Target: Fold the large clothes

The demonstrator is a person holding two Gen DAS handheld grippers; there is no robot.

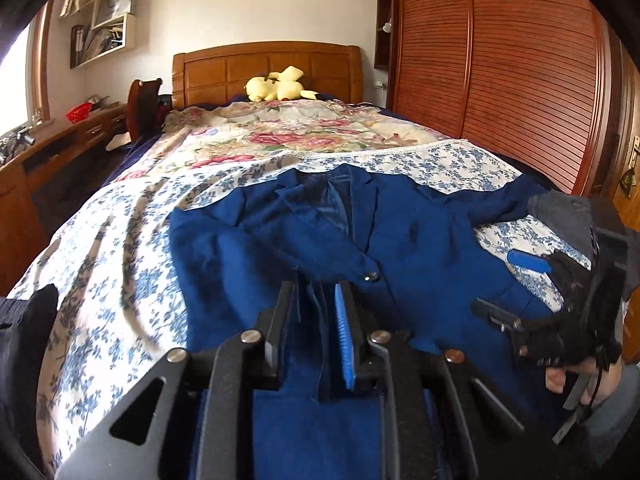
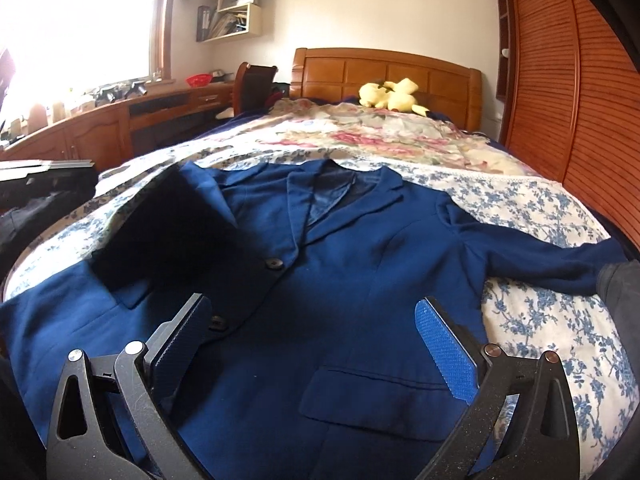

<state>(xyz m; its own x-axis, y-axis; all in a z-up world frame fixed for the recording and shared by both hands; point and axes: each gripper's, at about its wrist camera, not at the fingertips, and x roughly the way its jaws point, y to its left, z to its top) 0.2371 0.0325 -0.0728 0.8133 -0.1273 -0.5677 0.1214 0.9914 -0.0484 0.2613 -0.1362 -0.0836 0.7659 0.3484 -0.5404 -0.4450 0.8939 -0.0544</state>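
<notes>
The left hand-held gripper (image 1: 320, 320) has its jaws narrowly apart with a fold of the one blue jacket (image 2: 340, 264) between them; whether it pinches, I cannot tell. The right hand-held gripper (image 2: 316, 344) gapes wide, empty, above the jacket's near front. The jacket lies on the bed (image 2: 540, 208), left side apparently folded in; likely next, the one outstretched right sleeve (image 2: 540, 256).
</notes>
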